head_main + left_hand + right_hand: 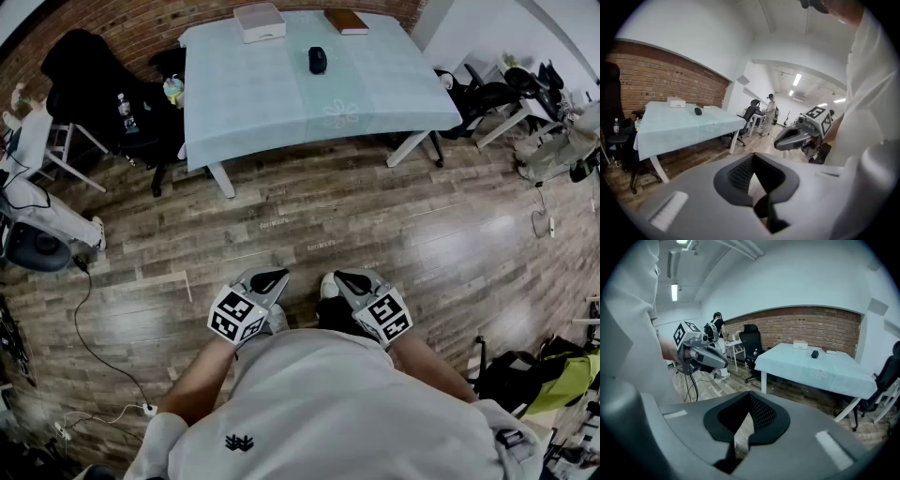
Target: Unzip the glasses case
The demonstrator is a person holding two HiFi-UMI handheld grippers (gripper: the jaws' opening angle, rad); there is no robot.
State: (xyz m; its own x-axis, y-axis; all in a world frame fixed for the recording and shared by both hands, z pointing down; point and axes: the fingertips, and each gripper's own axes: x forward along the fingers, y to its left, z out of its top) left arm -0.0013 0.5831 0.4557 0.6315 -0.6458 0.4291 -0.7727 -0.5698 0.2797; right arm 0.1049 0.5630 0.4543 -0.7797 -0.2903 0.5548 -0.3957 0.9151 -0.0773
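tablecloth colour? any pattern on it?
Pale blue-green, plain apart from a faint flower outline near one edge. The tablecloth shows best in the head view.

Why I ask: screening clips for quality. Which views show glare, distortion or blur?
Head view: fisheye bows the table edges; pale glare streaks the wood floor. Left gripper view: ceiling lights blown out, dark vignette at corners. Right gripper view: same vignette; the white shirt close by is soft.
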